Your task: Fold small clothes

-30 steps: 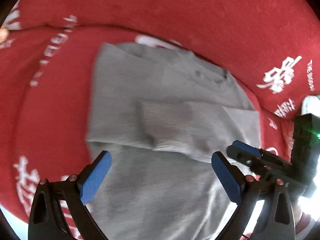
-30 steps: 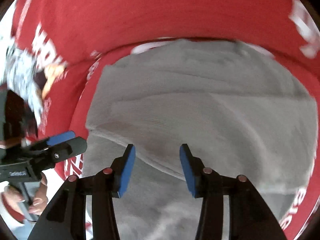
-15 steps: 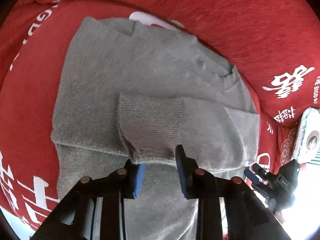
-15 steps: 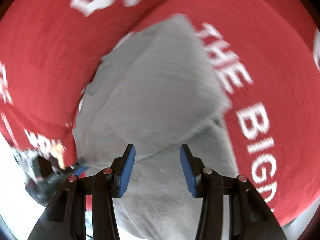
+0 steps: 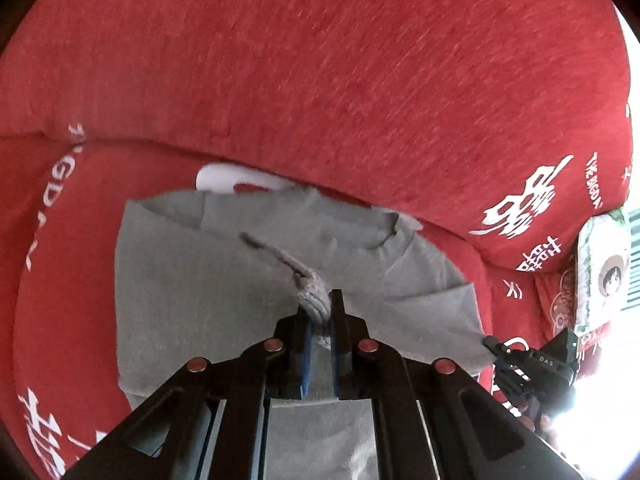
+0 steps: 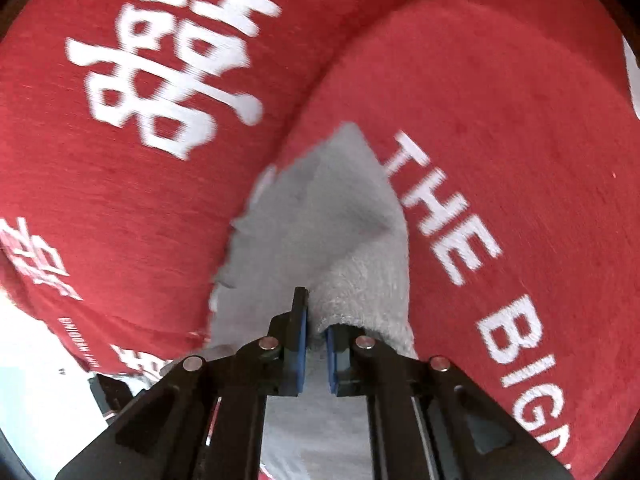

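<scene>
A grey knit sweater [image 5: 192,292] lies spread on the seat of a red sofa [image 5: 320,60], its far edge up against the backrest. At the left of the seat, in the left wrist view, white letters run up the cloth, too bent and cut off to read as a word; more white characters show at the lower left corner.

The left tool [image 5: 320,316] has just been closing and is clenched on a bunched ribbed piece of the sweater, which rises in a ridge from the flat body to its blue pads. To the right, the backrest carries large white Chinese-style characters and a small line that seems to read "THE BIGDAY". Further right stands a pillow [image 5: 600,276] printed with a cartoon face. Below it the right tool [image 5: 490,342] shows at the sweater's right corner, with "DAS" in small letters on its black body.

In the right wrist view, big white characters fill the cushion at left. The right tool [image 6: 316,320] has also just been closing and pinches a thick fold of the sweater [image 6: 320,216]. To the right, the seat reads "THE BIG", the rest cut off.
</scene>
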### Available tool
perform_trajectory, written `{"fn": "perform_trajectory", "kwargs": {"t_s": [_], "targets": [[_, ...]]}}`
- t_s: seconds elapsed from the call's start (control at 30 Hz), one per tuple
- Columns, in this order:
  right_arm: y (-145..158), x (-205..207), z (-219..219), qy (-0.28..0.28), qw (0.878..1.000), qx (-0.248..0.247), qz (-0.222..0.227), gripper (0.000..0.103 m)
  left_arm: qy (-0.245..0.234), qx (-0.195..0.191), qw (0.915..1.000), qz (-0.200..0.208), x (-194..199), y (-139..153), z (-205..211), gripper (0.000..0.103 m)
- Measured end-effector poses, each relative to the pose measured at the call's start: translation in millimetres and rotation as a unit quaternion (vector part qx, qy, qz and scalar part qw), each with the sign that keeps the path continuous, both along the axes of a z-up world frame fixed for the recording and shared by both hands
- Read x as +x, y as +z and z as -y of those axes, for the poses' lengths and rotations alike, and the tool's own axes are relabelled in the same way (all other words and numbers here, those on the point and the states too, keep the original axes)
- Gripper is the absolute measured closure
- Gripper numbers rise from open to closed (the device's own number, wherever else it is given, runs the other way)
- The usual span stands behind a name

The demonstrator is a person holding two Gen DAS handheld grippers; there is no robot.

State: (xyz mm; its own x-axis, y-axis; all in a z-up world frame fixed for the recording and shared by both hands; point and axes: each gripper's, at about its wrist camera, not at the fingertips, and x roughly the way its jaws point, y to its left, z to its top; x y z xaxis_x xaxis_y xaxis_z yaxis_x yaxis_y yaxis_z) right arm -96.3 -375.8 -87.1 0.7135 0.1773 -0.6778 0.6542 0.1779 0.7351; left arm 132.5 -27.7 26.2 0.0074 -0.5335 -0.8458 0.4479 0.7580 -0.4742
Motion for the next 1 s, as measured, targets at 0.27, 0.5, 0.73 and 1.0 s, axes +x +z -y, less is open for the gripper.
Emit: {"fn": "perform_trajectory", "kwargs": {"t_s": [0.27,0.5,0.73,1.0], "targets": [[-39,-5,-11,0.029,0.998,0.007,-0.058,0.092,-0.010,0.086,0.9947,-0.057,-25,-83,-33,0.095],[-20,-9,-10,0.082,0.992,0.021,-0.093,0.078,-0.004,0.078,0.9957,-0.049,-23,-75,-36,0.095],[38,-23,12,0.080,0.981,-0.122,-0.129,0.047,0.000,0.089,0.9948,-0.050,-27,-77,-36,0.095],[-19,28,57,0.085,0.988,-0.048,-0.116,0.076,0.001,0.098,0.9944,-0.039,-29,-75,-29,0.095]]}}
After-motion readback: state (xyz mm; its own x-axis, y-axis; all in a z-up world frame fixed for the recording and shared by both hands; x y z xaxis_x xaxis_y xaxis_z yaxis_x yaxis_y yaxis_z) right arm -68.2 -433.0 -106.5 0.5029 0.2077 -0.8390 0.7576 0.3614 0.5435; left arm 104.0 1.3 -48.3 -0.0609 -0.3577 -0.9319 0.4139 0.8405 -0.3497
